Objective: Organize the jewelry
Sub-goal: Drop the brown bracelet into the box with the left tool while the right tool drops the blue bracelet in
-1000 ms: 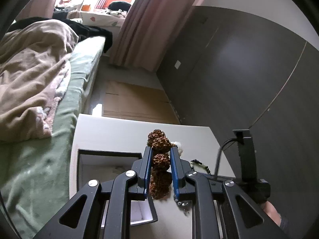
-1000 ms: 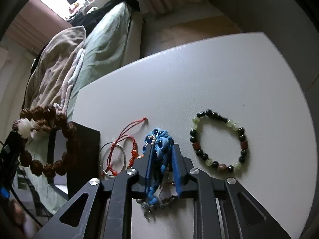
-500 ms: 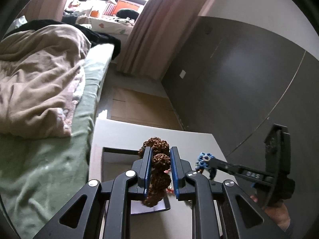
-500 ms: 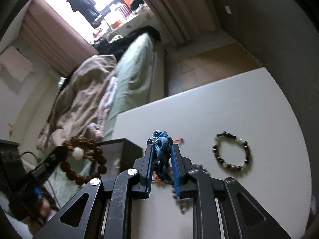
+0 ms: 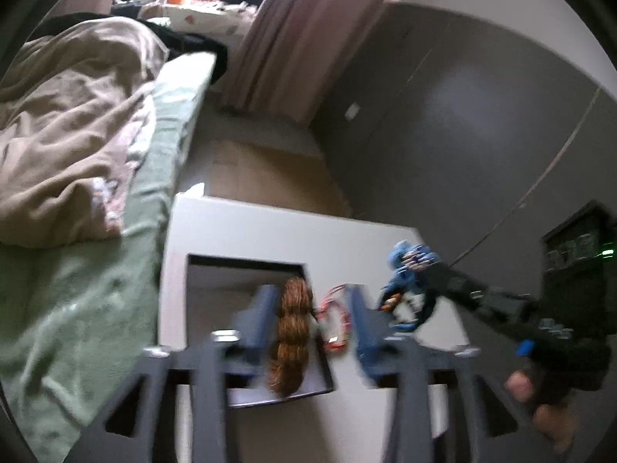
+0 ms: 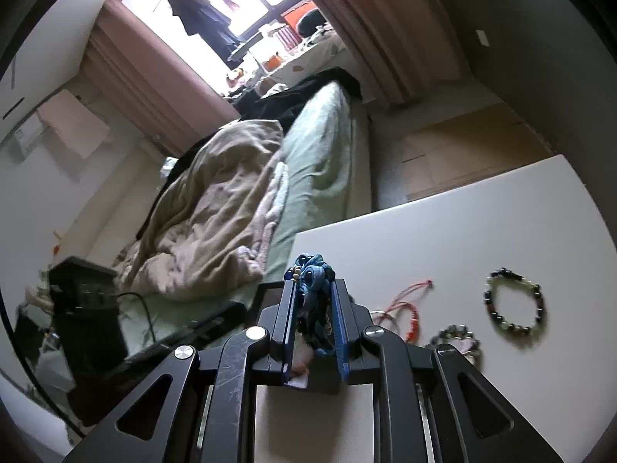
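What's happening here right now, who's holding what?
The left gripper is open above the dark box, with the brown seed-bead bracelet between its spread fingers. The right gripper is shut on the blue bracelet, lifted off the white table. A red cord bracelet and a dark-and-green beaded bracelet lie there.

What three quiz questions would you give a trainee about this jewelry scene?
1. True or false: the right gripper is shut on the blue bracelet.
2. The left gripper, with the brown bead bracelet between its fingers, is: A open, B shut.
3. In the right wrist view, which bracelet lies farthest right on the white table?
Key: 1 true; 2 A; 3 the dark-and-green bead bracelet.
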`<state>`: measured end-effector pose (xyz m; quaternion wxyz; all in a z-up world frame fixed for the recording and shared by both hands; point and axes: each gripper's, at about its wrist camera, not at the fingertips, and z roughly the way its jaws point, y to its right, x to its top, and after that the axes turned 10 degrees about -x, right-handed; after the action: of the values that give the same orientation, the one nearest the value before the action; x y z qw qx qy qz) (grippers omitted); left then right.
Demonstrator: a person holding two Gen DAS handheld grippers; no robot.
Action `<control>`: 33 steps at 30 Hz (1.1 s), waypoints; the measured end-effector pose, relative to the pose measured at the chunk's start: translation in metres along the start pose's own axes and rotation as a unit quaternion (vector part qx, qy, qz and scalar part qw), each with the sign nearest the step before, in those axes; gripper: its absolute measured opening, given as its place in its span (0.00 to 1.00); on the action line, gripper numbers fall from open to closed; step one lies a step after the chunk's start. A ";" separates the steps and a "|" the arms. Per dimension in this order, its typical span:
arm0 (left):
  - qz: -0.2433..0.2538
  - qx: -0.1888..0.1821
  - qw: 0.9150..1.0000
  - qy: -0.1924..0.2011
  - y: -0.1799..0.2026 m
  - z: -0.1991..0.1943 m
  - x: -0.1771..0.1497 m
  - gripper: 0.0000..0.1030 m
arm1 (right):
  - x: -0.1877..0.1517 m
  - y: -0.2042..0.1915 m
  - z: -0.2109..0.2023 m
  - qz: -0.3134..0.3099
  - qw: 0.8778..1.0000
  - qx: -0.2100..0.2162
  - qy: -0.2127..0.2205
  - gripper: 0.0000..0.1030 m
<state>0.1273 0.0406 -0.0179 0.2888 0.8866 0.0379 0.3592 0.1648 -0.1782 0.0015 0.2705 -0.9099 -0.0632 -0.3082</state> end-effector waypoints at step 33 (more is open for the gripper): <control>-0.011 0.070 0.996 0.055 -0.019 -0.032 0.008 0.85 | -0.003 0.009 0.029 0.037 0.997 -0.002 -0.065 0.95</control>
<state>0.1150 0.0740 -0.0054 0.2275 0.8830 0.0884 0.4009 0.1799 -0.1706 -0.0234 0.2754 -0.9302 -0.0464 -0.2382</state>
